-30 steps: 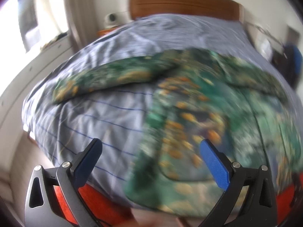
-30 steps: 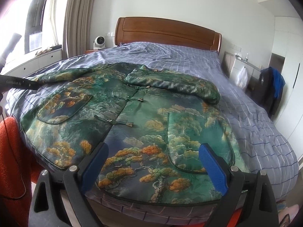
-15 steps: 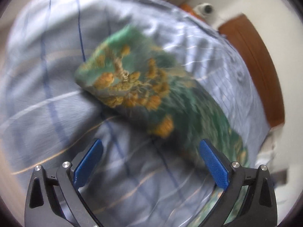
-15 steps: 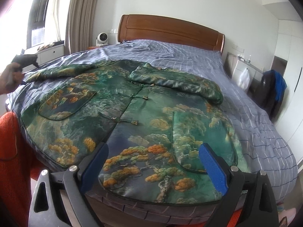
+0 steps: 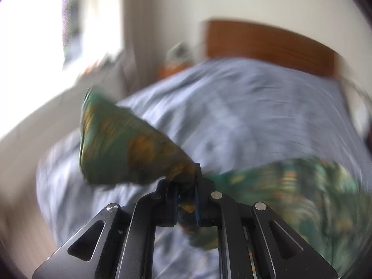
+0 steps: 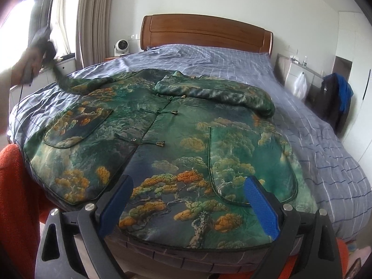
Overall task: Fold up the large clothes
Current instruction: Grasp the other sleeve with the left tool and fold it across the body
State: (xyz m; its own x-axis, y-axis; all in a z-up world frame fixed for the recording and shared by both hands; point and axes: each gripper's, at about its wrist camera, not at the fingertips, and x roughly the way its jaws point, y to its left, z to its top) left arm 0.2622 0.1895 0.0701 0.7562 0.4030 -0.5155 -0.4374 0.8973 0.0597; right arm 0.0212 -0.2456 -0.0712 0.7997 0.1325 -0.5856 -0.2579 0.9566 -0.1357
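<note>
A large green jacket [image 6: 186, 144] with orange tree print lies front-up on the bed. Its right sleeve [image 6: 220, 93] is folded across the chest. My left gripper [image 5: 186, 195] is shut on the end of the left sleeve [image 5: 121, 148] and holds it lifted above the bed; that view is blurred. In the right wrist view the left gripper [image 6: 50, 53] shows at the far left, raised, with the sleeve hanging from it. My right gripper [image 6: 188, 204] is open and empty, just above the jacket's hem at the foot of the bed.
The bed has a blue checked cover [image 6: 313, 139] and a wooden headboard [image 6: 204, 32]. A small fan [image 6: 121, 46] stands on the bedside table. A chair with dark clothes [image 6: 334, 102] stands on the right. An orange-red cloth [image 6: 16, 197] is at the lower left.
My left gripper has closed on the left sleeve end and lifted it up off the bed. My right gripper has stayed open and nearly still.
</note>
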